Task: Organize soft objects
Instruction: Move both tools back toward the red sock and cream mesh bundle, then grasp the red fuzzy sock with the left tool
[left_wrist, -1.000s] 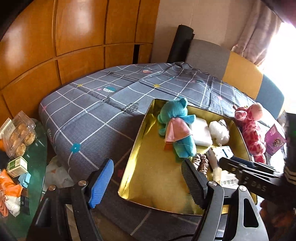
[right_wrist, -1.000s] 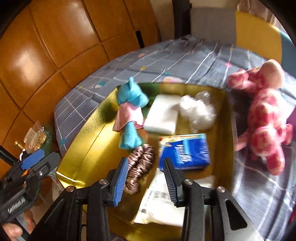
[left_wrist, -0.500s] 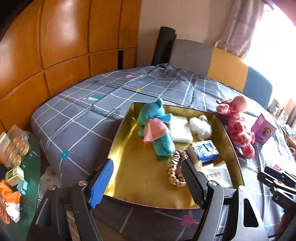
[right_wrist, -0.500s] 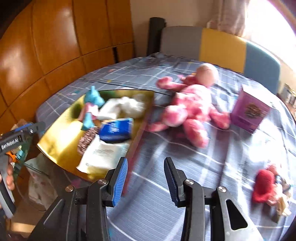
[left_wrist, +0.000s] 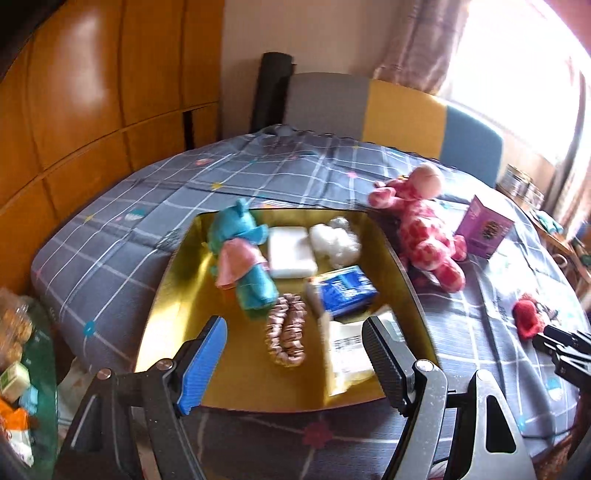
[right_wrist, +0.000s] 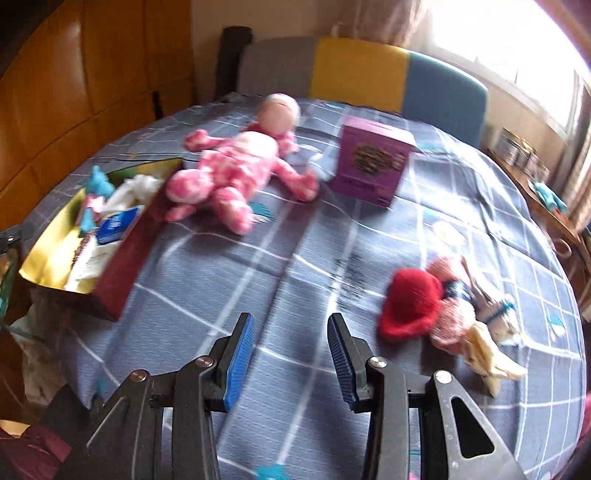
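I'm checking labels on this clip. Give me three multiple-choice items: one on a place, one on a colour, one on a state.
1. Where does the pink plush lie?
A. in the tray
B. on the cloth beside the tray
C. on the chair

2. What colour is the box standing by the pink plush?
A. purple
B. green
C. white

3. How is the right gripper?
A. shut on the red hat
B. shut on nothing
C. open, holding nothing

Answers:
1 B, it lies outside the gold tray, on the checked cloth.
2 A, its faces are purple.
3 C, bare cloth shows between its fingers; the red hat lies apart.

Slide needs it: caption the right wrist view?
Open right gripper above checked bedspread, between pink plush and red knit toy.
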